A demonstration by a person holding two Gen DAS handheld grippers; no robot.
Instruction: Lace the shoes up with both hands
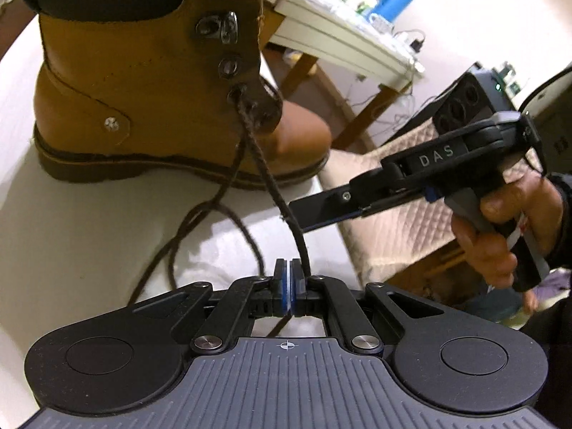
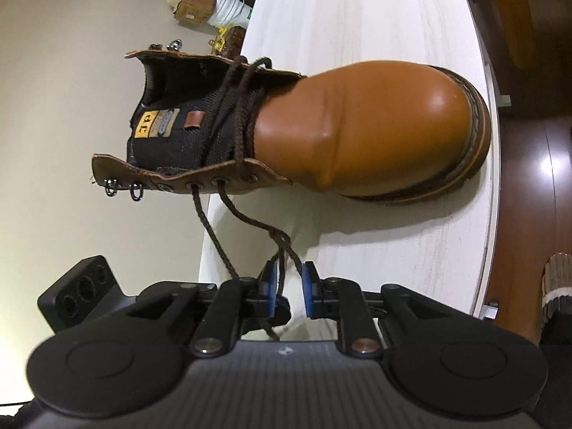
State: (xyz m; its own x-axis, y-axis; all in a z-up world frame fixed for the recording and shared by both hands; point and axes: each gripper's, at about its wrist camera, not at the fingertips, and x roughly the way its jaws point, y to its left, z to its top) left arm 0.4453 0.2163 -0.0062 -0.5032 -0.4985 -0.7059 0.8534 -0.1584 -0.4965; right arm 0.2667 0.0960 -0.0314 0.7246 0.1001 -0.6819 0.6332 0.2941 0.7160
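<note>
On the right hand-held gripper — white "DAS" lettering — jaws parted around the lace; left hand-held gripper closed.

Printed in pale capitals, "DAS", on the black link bar of the right gripper, at about three o'clock in the left wrist view. On the boot, a yellow tongue label at roughly nine o'clock, carrying dark letters too turned and blurred to make out. Nothing else legible.
</note>
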